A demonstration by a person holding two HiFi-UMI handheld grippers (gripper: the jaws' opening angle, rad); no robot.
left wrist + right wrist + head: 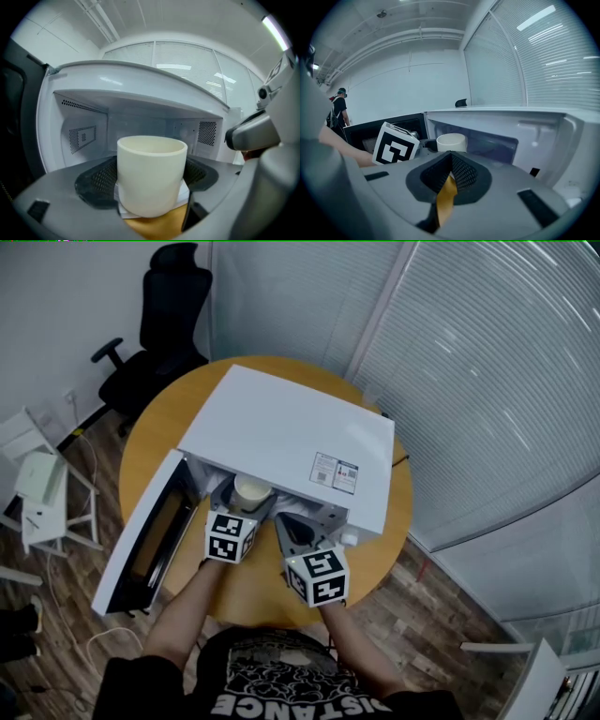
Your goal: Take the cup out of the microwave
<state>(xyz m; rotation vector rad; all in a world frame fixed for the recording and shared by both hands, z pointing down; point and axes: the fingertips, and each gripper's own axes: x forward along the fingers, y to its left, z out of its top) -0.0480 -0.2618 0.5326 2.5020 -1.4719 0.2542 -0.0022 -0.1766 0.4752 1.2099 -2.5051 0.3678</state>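
A cream cup (251, 489) sits between the jaws of my left gripper (246, 507), right at the mouth of the white microwave (291, 427). In the left gripper view the cup (151, 164) fills the gap of the left gripper (147, 177); both dark pads (96, 180) lie against its sides. The open cavity lies behind it and wooden table shows below it. My right gripper (292, 526) hangs just right of the left one, in front of the microwave. Its jaws (450, 161) are shut with nothing between them, and the cup (451, 140) shows beyond them.
The microwave door (150, 540) hangs open to the left, past the edge of the round wooden table (159, 427). A black office chair (164, 324) stands behind the table and a white rack (42, 493) at the left. Blinds line the right wall. A person (340, 110) stands far off.
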